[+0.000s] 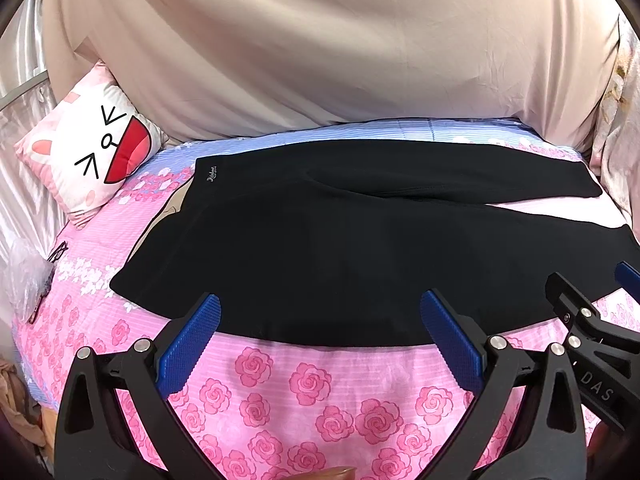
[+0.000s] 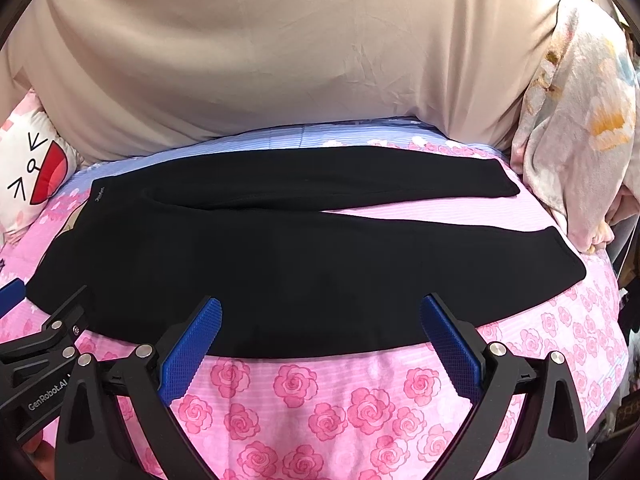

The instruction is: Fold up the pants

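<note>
Black pants lie flat across the bed, waistband to the left, the two legs spread apart in a V to the right. They also show in the right wrist view. My left gripper is open and empty, its blue pads over the near edge of the pants. My right gripper is open and empty too, over the near edge further right. Each gripper shows at the edge of the other's view: the right one, the left one.
The bed has a pink rose-print sheet. A cat-face cushion lies at the back left. A beige cloth hangs behind the bed. A floral quilt is bunched at the right. A plastic bag lies at the left edge.
</note>
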The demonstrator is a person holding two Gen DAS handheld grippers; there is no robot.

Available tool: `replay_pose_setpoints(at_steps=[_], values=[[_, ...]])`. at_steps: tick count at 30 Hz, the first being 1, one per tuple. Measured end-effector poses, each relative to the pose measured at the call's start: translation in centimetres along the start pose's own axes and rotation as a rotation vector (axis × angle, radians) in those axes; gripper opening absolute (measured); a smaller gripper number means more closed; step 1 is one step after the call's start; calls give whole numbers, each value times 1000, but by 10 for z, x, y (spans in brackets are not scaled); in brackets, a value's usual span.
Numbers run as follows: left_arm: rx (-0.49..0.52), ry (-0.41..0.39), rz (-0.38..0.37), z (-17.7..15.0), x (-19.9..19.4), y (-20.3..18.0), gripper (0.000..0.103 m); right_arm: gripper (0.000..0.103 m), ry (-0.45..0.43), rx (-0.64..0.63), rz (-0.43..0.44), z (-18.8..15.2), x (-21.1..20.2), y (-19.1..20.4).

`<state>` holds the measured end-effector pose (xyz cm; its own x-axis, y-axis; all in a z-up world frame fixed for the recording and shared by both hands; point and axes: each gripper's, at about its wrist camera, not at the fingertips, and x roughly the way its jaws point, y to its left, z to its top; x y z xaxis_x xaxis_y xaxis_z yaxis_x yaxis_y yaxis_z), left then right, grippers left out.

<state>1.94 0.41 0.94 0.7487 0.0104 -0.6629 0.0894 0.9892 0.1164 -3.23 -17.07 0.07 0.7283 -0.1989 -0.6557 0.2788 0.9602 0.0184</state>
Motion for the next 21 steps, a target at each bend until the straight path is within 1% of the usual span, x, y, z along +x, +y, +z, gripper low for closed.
replay_pose_setpoints(at_steps=[21], values=[[-4, 3, 2, -1, 0, 3, 98, 98, 6, -7, 0, 3, 2, 5]])
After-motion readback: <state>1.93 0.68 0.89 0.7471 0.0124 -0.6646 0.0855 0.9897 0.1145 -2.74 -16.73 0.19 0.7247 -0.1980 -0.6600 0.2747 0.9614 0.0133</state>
